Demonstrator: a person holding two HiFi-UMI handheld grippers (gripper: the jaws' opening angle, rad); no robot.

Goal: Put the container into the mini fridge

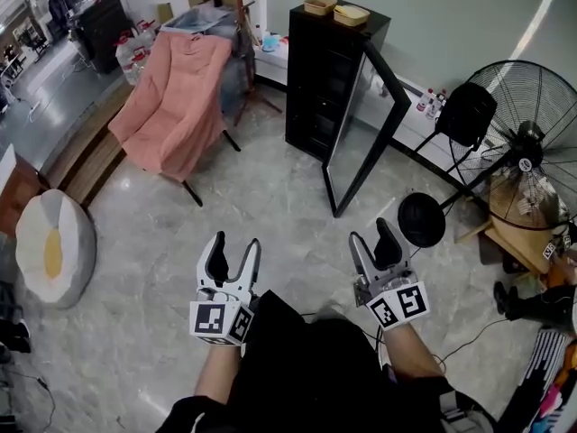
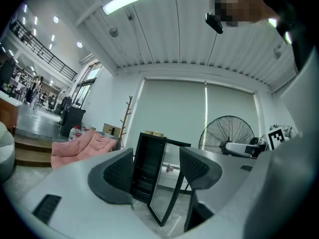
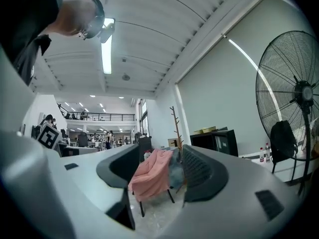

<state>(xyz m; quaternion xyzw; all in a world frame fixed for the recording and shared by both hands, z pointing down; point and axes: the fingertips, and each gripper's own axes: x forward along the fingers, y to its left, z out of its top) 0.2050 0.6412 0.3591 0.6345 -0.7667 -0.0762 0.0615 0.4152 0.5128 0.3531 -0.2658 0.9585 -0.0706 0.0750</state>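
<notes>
Status: left tool and right tool have jaws apart with nothing between, both well in front of mini fridge. Its door hangs open, presumably for loading. 2 tan containers sit on top of the fridge, untouched. Judged: pickup not begun.

Head cam sits up high and looks steeply down at the floor, with the left hand-held gripper and right hand-held gripper close at the bottom. The left one's cam rides low, facing level at the open mini fridge across the room. The right one's faces level toward the pink chair. All 3 views share fridge, chair and fan.
</notes>
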